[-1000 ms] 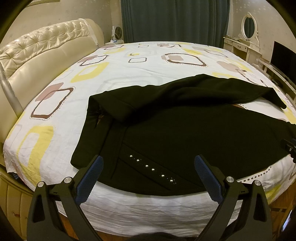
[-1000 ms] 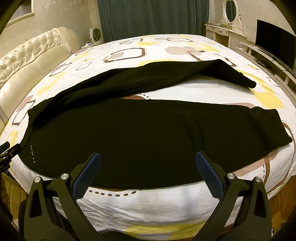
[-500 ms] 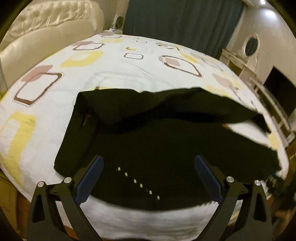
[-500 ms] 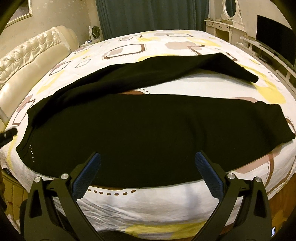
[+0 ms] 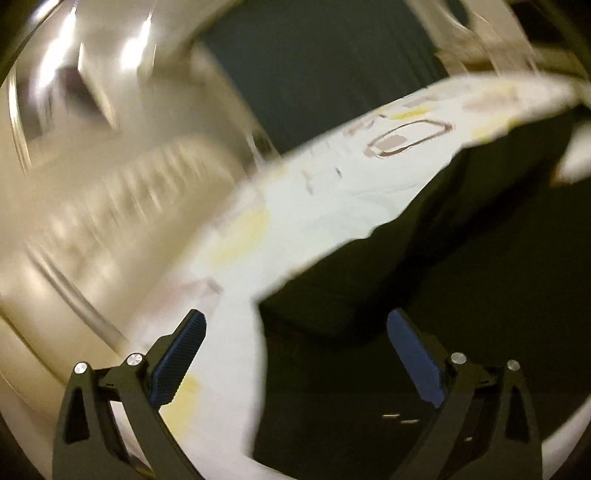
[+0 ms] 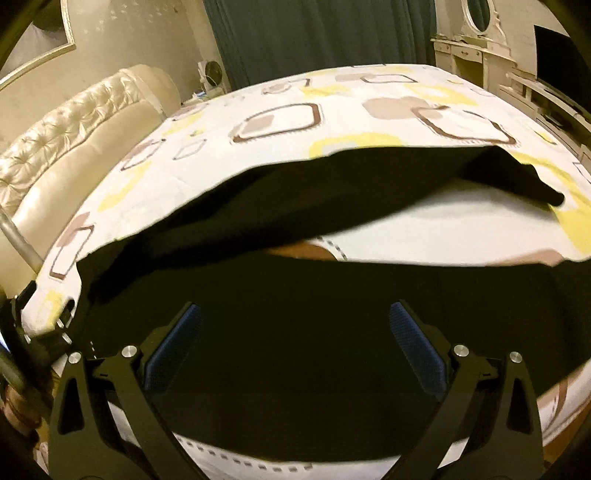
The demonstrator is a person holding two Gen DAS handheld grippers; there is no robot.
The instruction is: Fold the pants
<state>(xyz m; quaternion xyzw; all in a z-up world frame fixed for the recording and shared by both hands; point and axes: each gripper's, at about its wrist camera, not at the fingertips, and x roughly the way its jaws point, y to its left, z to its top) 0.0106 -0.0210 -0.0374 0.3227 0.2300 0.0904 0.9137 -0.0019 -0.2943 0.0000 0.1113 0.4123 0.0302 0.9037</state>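
Black pants point(image 6: 314, 302) lie spread on the patterned bed sheet point(image 6: 229, 166), waist to the left, one leg angled away toward the far right. My right gripper point(image 6: 293, 343) is open and empty, low over the near leg. My left gripper point(image 5: 295, 354) is open and empty at the waist corner of the pants point(image 5: 424, 295); this view is tilted and blurred. The left gripper also shows at the left edge of the right wrist view point(image 6: 44, 325), by the waistband.
A cream tufted headboard point(image 6: 85, 125) stands to the left. Dark curtains point(image 6: 314, 33) hang behind the bed. A white dresser with an oval mirror point(image 6: 476, 40) and a dark screen point(image 6: 557, 55) stand at the right.
My left gripper has swung down and left to the waist corner, tilting sharply. My right gripper has moved closer over the near leg. Both stay open.
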